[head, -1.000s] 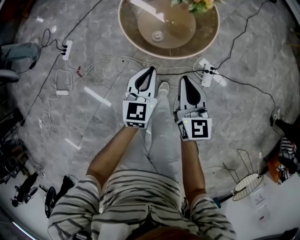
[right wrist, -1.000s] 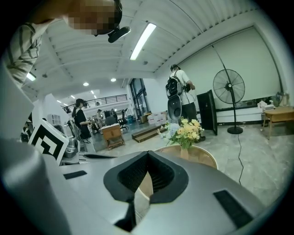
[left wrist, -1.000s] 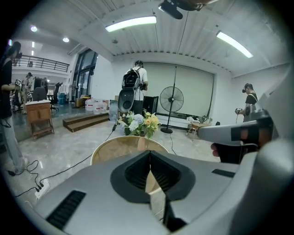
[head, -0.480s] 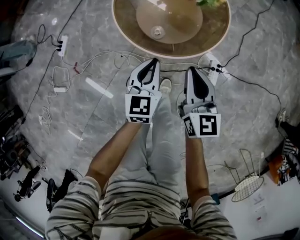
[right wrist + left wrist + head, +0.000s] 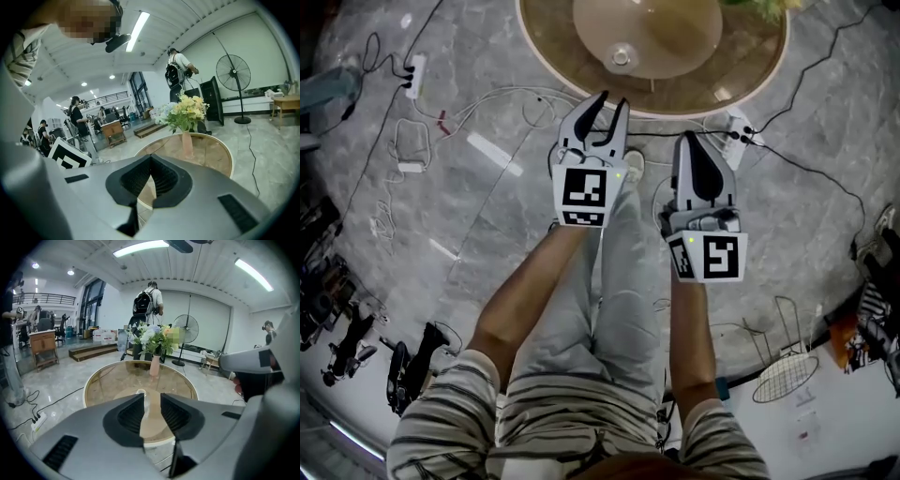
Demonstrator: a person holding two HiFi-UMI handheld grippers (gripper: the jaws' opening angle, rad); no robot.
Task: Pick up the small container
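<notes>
The small container point(image 5: 621, 56) is a little clear cup on the round glass table point(image 5: 549, 43). My left gripper point(image 5: 612, 101) hovers at the table's near rim, short of the cup. Its jaws have just been opening and stand a little apart, with nothing between them. In the left gripper view the container point(image 5: 140, 392) shows just beyond the left gripper point(image 5: 152, 401), close by one jaw. My right gripper point(image 5: 689, 141) hangs beside it over the floor, shut and empty. In the right gripper view, the right gripper point(image 5: 151, 160) points at the table point(image 5: 213, 154).
A pink vase of flowers point(image 5: 154, 365) stands at the table's far side. Power strips point(image 5: 412, 75) point(image 5: 738, 127) and loose cables lie on the marble floor round the table. A wire rack point(image 5: 783, 377) sits at lower right. A standing fan point(image 5: 233, 72) and several people are farther off.
Both grippers have moved forward and down toward the table's near rim. The left gripper's jaws, closed before, now stand slightly apart. The right gripper stays closed.
</notes>
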